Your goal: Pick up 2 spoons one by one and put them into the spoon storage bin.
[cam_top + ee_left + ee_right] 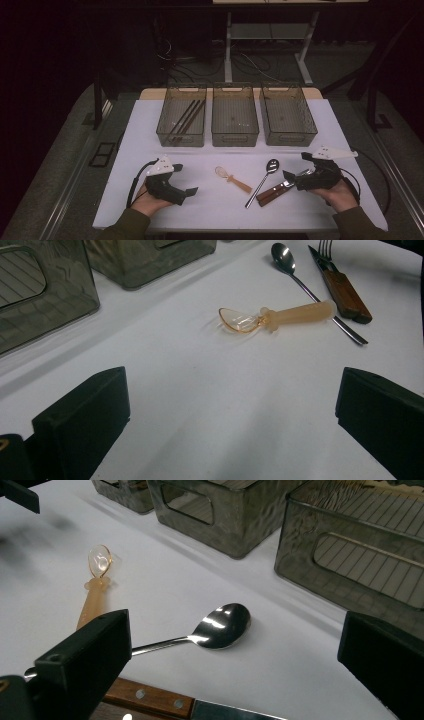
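A translucent orange plastic spoon (232,179) (275,317) (95,590) lies mid-table. To its right rest a steel spoon (262,181) (310,285) (222,625) and a wooden-handled knife (274,192) (150,697) with a fork (326,249) beside it. My left gripper (185,179) (230,425) is open, low over bare table left of the plastic spoon. Over the knife and fork, my right gripper (297,166) (232,670) stands open, its jaws holding nothing.
Three smoky plastic bins line the back: left bin (159,131) holds dark chopsticks (186,119), middle bin (235,136) (225,525) and right bin (289,137) (320,580) look empty. White tabletop (320,125) ends near my hands; floor and table legs lie beyond.
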The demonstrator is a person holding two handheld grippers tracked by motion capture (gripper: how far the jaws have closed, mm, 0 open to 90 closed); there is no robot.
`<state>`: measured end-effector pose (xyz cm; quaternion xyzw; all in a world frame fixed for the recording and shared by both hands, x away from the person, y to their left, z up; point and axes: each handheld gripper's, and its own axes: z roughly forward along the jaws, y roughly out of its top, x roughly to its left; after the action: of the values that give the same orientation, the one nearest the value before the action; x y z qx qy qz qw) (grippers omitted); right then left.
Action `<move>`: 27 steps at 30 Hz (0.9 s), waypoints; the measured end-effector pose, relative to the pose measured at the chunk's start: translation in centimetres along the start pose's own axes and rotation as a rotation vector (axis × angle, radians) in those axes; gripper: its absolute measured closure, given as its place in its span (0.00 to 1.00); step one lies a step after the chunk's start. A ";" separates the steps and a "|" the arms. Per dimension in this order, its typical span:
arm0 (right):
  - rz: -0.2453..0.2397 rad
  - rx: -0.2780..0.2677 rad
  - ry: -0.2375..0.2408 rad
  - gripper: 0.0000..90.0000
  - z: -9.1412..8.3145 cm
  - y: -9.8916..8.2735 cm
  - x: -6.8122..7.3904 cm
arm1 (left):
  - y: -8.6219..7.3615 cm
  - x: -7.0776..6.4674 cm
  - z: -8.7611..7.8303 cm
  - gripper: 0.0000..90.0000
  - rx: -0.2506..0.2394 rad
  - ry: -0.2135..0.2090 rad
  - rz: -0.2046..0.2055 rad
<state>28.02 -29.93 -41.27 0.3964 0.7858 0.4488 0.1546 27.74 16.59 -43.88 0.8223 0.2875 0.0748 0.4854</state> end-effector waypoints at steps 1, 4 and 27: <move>0.003 0.002 0.003 0.01 0.0 0.1 -0.1 | 0.0 0.0 0.0 0.00 -0.001 -0.001 0.000; 0.007 0.004 0.011 0.01 -0.2 0.3 -0.4 | 0.0 -0.1 0.0 0.00 0.002 -0.003 -0.001; 0.035 0.066 0.085 0.33 1.2 1.0 -2.3 | 0.0 0.0 0.3 0.00 0.013 -0.009 -0.010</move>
<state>30.77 -30.69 -41.36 0.3955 0.7991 0.4416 0.0999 27.82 16.37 -43.98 0.8243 0.2897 0.0669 0.4818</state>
